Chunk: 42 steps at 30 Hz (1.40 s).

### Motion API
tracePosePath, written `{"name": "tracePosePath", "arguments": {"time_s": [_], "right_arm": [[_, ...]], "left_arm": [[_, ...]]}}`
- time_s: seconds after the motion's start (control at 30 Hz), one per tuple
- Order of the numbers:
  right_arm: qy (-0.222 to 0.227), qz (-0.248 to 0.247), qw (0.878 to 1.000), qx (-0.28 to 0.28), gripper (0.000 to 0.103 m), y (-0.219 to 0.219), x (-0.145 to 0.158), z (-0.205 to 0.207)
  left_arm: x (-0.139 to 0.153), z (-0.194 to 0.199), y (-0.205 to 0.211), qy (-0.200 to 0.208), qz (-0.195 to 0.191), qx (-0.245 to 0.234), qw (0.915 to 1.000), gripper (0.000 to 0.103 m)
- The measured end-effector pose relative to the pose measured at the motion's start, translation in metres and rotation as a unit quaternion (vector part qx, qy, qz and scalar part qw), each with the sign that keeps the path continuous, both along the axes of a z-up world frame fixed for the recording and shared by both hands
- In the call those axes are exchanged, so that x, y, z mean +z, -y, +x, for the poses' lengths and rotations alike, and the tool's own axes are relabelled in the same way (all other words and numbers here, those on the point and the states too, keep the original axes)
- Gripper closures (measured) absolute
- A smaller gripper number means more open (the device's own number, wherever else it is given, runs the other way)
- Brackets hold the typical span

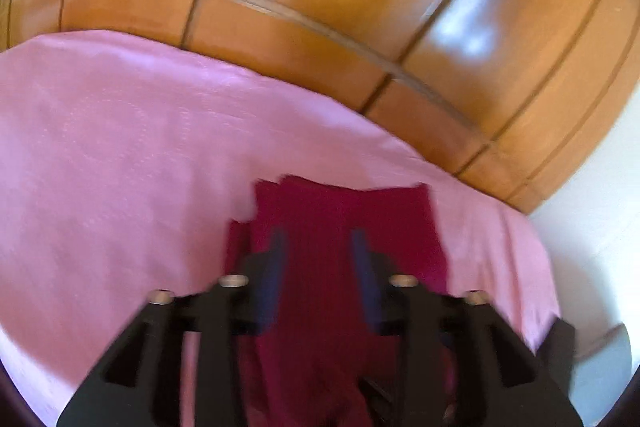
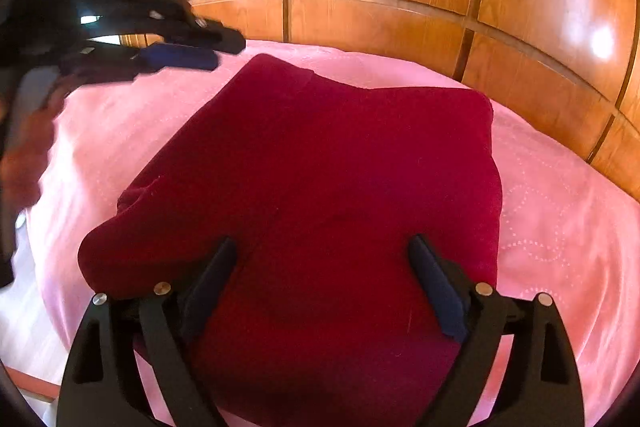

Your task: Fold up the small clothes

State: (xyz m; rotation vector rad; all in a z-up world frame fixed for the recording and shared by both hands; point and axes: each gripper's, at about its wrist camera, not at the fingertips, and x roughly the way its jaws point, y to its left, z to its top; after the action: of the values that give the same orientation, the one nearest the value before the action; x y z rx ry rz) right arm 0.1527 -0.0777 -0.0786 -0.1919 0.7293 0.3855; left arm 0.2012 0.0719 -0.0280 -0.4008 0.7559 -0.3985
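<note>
A dark red garment [image 2: 320, 167] lies folded into a rough square on the pink bedspread [image 2: 560, 219]. My right gripper [image 2: 322, 247] is open above its near edge, fingers spread wide and empty. My left gripper [image 1: 319, 243] is open and empty, hovering over the garment [image 1: 344, 219] in the blurred left wrist view. The left gripper also shows in the right wrist view [image 2: 192, 51] at the upper left, above the garment's far left corner, held by a hand.
A glossy wooden wardrobe [image 2: 380, 7] with panel lines stands right behind the bed. The pink bedspread [image 1: 120, 147] stretches to the left. A white floor [image 1: 592, 247] shows past the bed's right edge.
</note>
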Motion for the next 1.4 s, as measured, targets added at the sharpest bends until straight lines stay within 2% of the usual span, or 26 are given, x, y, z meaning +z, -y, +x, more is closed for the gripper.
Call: {"name": "tracePosePath", "arguments": {"time_s": [0.1,0.27,0.37,0.43,0.5,0.6,0.73,0.8,0.9,1.03,1.23,1.4], "right_arm": [[-0.015,0.02,0.999,0.023,0.014,0.007,0.009,-0.002],[-0.041,0.086,0.995,0.015,0.014,0.041,0.036,-0.001],[-0.049,0.102,0.994,-0.011,0.014,0.058,0.039,-0.003],[-0.061,0.082,0.994,-0.023,0.019,0.06,0.029,0.002],[-0.088,0.077,0.993,-0.026,0.018,0.059,0.01,0.005],[-0.095,0.085,0.991,-0.03,0.017,0.061,0.003,0.006],[-0.11,0.124,0.986,-0.024,0.015,0.074,0.013,0.012],[-0.12,0.162,0.979,-0.021,0.01,0.089,0.02,0.015],[-0.129,0.212,0.968,-0.026,0.008,0.105,0.03,0.021],[-0.147,0.269,0.951,-0.038,0.007,0.123,0.034,0.048],[-0.18,0.294,0.938,-0.046,0.008,0.13,0.019,0.078],[-0.198,0.3,0.933,-0.036,0.009,0.129,0.01,0.09]], "left_arm": [[0.004,-0.021,0.016,0.025,0.014,-0.022,0.9994,0.052],[-0.012,-0.037,0.047,0.013,0.086,-0.037,0.9955,0.052],[-0.032,-0.041,0.047,-0.003,0.122,-0.021,0.9924,0.05],[-0.047,-0.041,0.037,-0.028,0.122,0.001,0.9921,0.05],[-0.06,-0.044,0.029,-0.042,0.128,0.014,0.9908,0.038],[-0.07,-0.047,0.021,-0.06,0.108,0.02,0.9921,0.036],[-0.047,-0.053,0.022,-0.029,0.117,0.022,0.9925,0.036],[-0.035,-0.057,0.023,-0.008,0.121,0.022,0.9923,0.025],[-0.016,-0.06,0.026,0.026,0.121,0.017,0.9922,0.016],[-0.008,-0.058,0.032,0.042,0.135,0.011,0.9899,0.016],[-0.011,-0.052,0.032,0.036,0.135,0.005,0.9902,0.016],[-0.019,-0.042,0.03,0.022,0.137,0.002,0.9904,0.016]]}}
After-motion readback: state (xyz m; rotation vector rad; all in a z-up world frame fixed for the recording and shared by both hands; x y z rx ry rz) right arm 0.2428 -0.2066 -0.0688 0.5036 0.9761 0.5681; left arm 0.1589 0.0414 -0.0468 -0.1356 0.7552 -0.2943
